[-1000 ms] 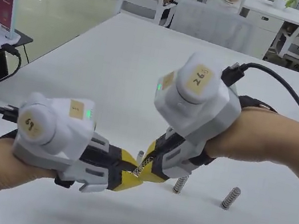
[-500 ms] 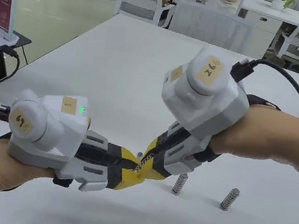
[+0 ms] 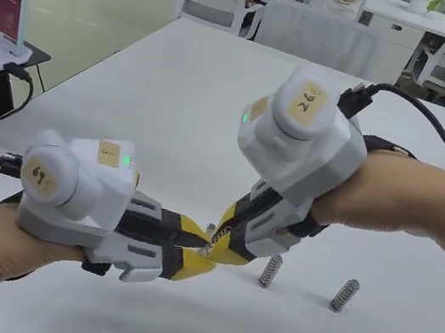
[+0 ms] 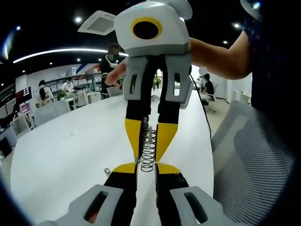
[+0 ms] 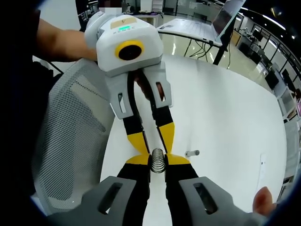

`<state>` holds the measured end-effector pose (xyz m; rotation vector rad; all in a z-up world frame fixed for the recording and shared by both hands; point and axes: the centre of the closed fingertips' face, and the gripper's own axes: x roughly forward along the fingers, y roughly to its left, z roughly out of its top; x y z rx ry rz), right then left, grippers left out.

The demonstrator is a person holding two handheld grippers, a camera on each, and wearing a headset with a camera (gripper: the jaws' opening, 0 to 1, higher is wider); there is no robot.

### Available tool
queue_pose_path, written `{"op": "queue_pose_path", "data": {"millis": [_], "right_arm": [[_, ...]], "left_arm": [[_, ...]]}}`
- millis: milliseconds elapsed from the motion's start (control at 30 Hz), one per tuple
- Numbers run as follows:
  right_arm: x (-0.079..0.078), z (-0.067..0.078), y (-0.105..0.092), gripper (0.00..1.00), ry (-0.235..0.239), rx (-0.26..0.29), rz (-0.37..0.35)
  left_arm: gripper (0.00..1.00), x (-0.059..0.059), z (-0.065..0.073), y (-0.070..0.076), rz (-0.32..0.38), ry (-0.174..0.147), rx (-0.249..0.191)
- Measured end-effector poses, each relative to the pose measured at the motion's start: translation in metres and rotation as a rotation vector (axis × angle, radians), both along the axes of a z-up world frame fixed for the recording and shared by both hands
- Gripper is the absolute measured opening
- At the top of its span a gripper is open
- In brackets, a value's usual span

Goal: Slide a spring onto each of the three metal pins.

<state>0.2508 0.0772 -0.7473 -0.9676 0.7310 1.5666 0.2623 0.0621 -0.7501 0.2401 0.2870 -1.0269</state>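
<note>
Last spring [image 4: 148, 148] seems in hand: left tool [image 4: 146, 168] and right tool [image 5: 158, 159] both pinch it, jaws nearly closed. Next, line it up over the bare pin [image 5: 192, 153].

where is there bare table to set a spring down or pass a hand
Crowded in the middle, where left gripper and right gripper meet on the held spring, beside a bare pin and a standing spring. Bare table runs beyond them to the far edge, a strip lies along the near edge, and right of the rightmost standing spring is free.
</note>
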Motion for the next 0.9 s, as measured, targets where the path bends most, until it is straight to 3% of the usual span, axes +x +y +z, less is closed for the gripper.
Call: {"op": "queue_pose_path", "data": {"millis": [333, 633, 900], "right_arm": [[0.008, -0.002, -0.005, 0.09, -0.019, -0.021, -0.009], [0.014, -0.001, -0.008, 0.09, -0.037, -0.042, -0.010], [0.020, 0.001, -0.009, 0.09, -0.054, -0.054, -0.012]], "left_arm": [[0.26, 0.008, -0.009, 0.012, 0.062, 0.051, -0.001], [0.37, 0.016, -0.012, 0.023, 0.123, 0.048, 0.019], [0.47, 0.019, -0.016, 0.029, 0.157, 0.066, 0.025]]}}
